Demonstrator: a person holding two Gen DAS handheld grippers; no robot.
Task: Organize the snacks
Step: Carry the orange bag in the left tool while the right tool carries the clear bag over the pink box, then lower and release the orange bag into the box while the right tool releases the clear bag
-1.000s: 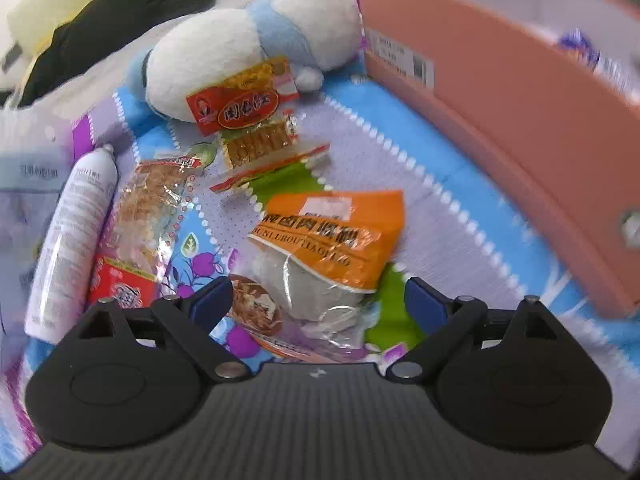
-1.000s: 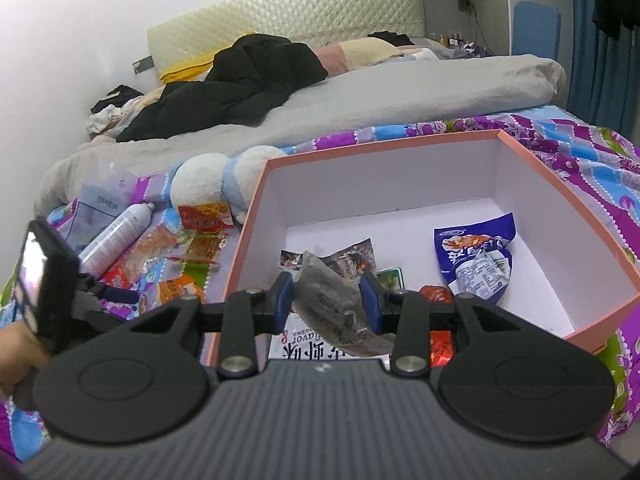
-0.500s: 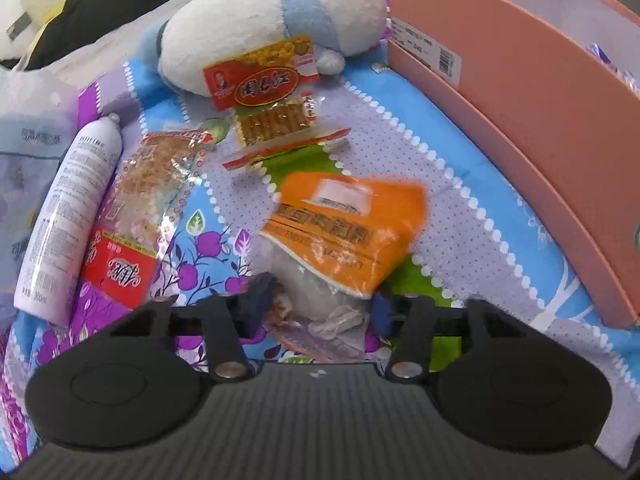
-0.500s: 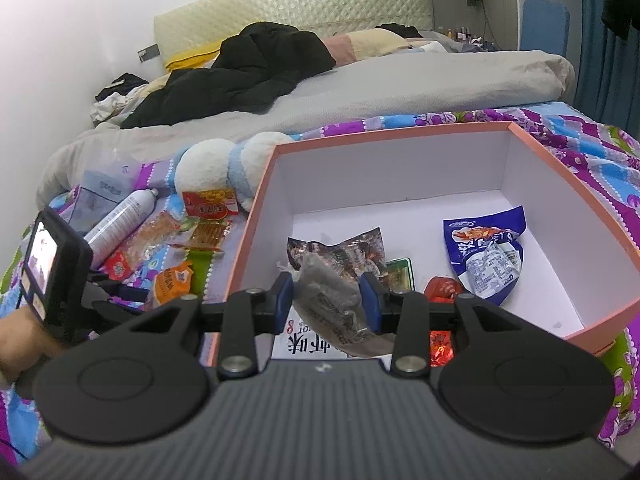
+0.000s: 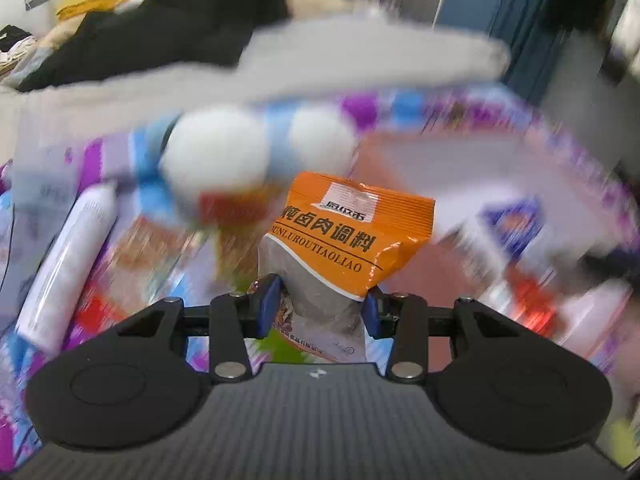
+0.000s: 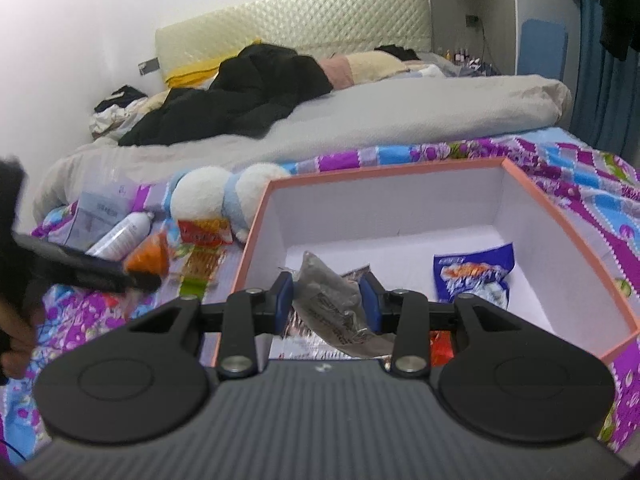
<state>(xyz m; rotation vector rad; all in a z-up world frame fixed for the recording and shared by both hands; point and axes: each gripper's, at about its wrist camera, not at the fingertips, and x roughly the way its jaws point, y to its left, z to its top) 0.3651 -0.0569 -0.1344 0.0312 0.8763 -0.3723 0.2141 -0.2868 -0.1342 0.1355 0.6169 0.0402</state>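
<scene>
My left gripper (image 5: 320,308) is shut on an orange seasoning packet (image 5: 344,236) and holds it up off the bedspread; the view behind it is blurred. The packet also shows in the right wrist view (image 6: 150,258), left of the box. My right gripper (image 6: 326,300) is shut on a grey foil snack packet (image 6: 332,304) over the near part of the pink box (image 6: 568,216). A blue snack bag (image 6: 472,276) and a red packet (image 6: 440,346) lie inside the box.
A white spray bottle (image 6: 122,236), a red-and-yellow snack pack (image 6: 204,232), a clear-wrapped snack (image 6: 202,260) and a white-and-blue plush toy (image 6: 222,200) lie on the patterned bedspread left of the box. A grey duvet (image 6: 400,116) and black clothes (image 6: 248,92) lie behind.
My left gripper closed on the orange packet and lifted it off the bedspread, swinging towards the box. My right gripper kept hold of the grey packet and barely moved.
</scene>
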